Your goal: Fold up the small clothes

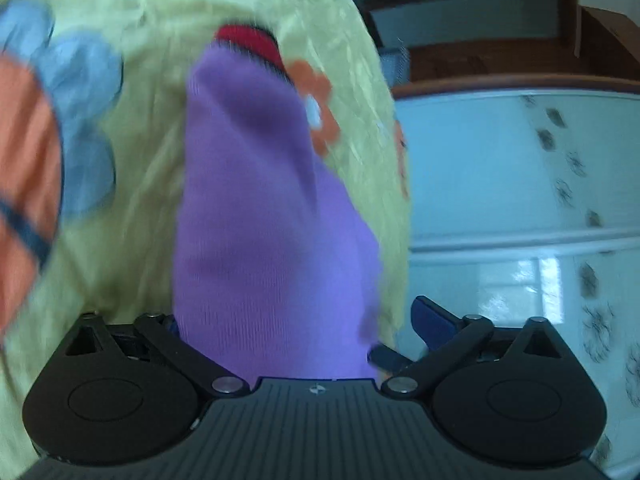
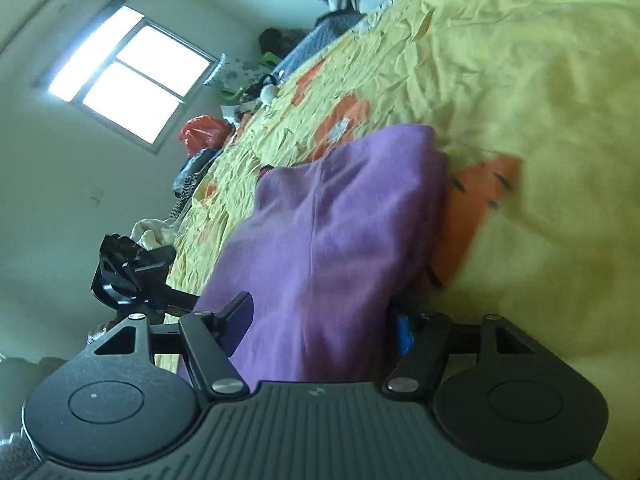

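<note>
1. The purple garment [image 1: 272, 220] lay on a bed with a yellow sheet [image 1: 140, 220], and it was blurred in both views.
2. In the left wrist view the garment ran from the left hand-held gripper [image 1: 296, 320] away toward its red trim [image 1: 248, 40] at the far end.
3. The jaws of the left hand-held gripper stood wide apart. The finger [image 1: 432, 320] with the blue pad stood just beside the edge of the cloth and seemed not to press it. The other finger was hidden behind the cloth.
4. The sheet had orange and blue flower prints. One orange flower [image 1: 316, 108] showed just beside the garment.
5. Beyond the bed in this view there was a pale wall panel [image 1: 500, 168] with small dark marks and some brown wooden furniture [image 1: 480, 60].
6. In the right wrist view the same garment [image 2: 328, 232] filled the gap between the jaws of the right hand-held gripper [image 2: 320, 316] and lay bunched on the sheet [image 2: 520, 80].
7. These jaws were partly apart. One finger [image 2: 236, 316] met the cloth on one side, and a blue pad [image 2: 402, 330] was close to it on the other. I could not tell if they clamped it.
8. An orange print [image 2: 472, 200] showed next to the garment.
9. Far off there were a bright window [image 2: 128, 76] and a red bag [image 2: 204, 132] near the edge of the bed.
</note>
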`<act>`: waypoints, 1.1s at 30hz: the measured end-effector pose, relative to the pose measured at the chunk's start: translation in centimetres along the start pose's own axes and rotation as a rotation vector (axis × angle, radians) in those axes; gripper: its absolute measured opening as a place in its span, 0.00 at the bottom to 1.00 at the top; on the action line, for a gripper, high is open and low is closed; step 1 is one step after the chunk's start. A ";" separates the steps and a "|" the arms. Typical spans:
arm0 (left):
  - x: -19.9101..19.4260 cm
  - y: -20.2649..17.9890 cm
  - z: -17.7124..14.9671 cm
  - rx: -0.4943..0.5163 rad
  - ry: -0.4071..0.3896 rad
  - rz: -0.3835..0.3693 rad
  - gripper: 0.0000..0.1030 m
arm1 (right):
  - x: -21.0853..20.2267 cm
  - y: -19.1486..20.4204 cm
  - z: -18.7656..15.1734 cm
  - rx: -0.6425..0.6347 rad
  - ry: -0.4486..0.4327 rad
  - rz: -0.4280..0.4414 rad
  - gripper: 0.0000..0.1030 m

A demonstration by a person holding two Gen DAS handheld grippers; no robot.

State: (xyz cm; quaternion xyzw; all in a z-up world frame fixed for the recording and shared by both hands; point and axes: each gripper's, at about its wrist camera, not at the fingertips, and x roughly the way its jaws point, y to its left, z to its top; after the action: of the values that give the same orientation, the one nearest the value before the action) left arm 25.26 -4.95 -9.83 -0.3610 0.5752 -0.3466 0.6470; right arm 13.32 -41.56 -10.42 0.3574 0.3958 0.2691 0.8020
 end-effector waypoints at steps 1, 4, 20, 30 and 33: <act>0.3 -0.5 0.5 0.026 -0.008 0.042 0.73 | 0.6 0.3 0.5 0.000 0.004 -0.022 0.61; 1.0 -2.4 0.6 0.171 -0.003 0.216 0.28 | 1.8 1.7 0.9 -0.030 0.020 -0.128 0.31; -14.5 -14.5 -10.9 0.517 -0.130 0.257 0.26 | -6.0 19.4 -6.6 -0.264 -0.207 -0.028 0.25; -19.8 -17.5 -19.5 0.656 -0.176 0.269 0.28 | -10.3 25.0 -13.2 -0.374 -0.283 0.038 0.25; -17.5 -15.8 -16.6 0.627 -0.187 0.304 0.28 | -8.2 23.8 -11.8 -0.355 -0.274 -0.001 0.25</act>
State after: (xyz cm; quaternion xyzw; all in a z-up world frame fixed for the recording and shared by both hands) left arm 6.46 1.12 11.23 -0.0853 0.4264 -0.3717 0.8202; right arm -4.43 -28.86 6.78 0.2437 0.2298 0.2831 0.8987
